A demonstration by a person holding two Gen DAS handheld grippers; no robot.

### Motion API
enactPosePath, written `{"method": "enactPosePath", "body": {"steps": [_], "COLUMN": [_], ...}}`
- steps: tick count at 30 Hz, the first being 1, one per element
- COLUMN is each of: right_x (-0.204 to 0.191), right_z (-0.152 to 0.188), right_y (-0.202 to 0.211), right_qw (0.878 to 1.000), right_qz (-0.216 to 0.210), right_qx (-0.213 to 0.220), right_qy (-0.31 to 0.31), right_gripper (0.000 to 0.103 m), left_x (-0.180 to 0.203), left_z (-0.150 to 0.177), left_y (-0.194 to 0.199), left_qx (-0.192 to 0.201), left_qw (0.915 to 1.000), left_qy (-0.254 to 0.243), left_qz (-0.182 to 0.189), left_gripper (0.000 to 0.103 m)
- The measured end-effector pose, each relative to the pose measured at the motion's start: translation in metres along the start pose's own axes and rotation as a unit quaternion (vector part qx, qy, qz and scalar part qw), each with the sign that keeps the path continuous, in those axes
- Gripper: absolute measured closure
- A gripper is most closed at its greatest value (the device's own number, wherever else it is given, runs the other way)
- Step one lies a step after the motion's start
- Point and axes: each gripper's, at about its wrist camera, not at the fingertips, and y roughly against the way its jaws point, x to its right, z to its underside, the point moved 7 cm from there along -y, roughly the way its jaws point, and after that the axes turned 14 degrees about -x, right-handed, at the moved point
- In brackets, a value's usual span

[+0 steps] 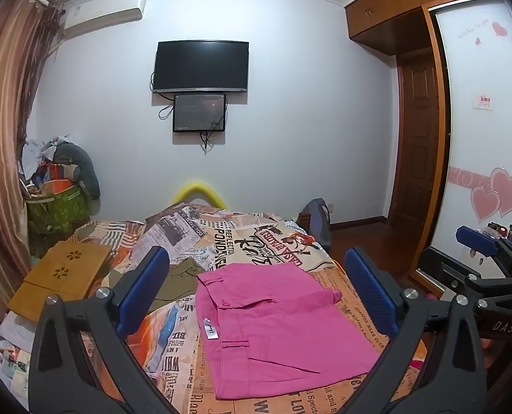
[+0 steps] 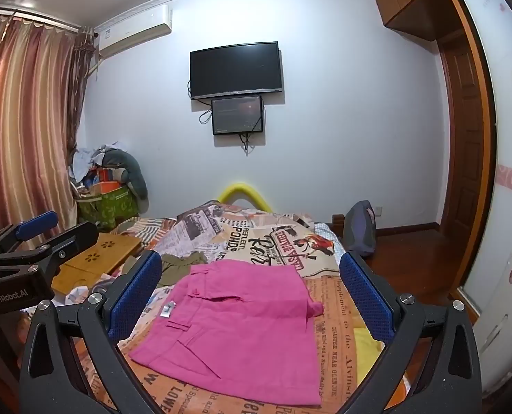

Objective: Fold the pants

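Left wrist view: the left gripper (image 1: 256, 296) has its jaws spread fully wide, holding nothing, its blue pads (image 1: 142, 289) flanking the folded pink pants (image 1: 276, 327) at lower centre without touching them. Right wrist view: the right gripper (image 2: 250, 296) is likewise spread wide and empty above the same pants (image 2: 242, 331), which lie flat on the newspaper-print bedspread (image 2: 335, 310). An olive garment (image 2: 180, 265) lies left of them; a wall-mounted television (image 2: 236, 69) occupies upper centre.

Olive garment (image 1: 178, 281), seemingly crumpled, beside wooden tray (image 1: 61, 276) on bedspread (image 1: 242, 238).
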Motion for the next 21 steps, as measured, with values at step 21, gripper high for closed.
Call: {"method": "enactPosePath", "body": {"steps": [21], "right_x": [-0.0011], "right_z": [0.0006], "right_y": [0.0014], "right_qw": [1.000], "right_qz": [0.000], "right_qx": [0.001], "right_qy": [0.000], "right_gripper": [0.000], "left_x": [0.0048], "left_z": [0.0034], "left_y": [-0.0024], "left_qx": [0.001], "left_qw": [1.0000], "left_qy": [-0.001], "left_qz": [0.005], "left_gripper": [0.000]}}
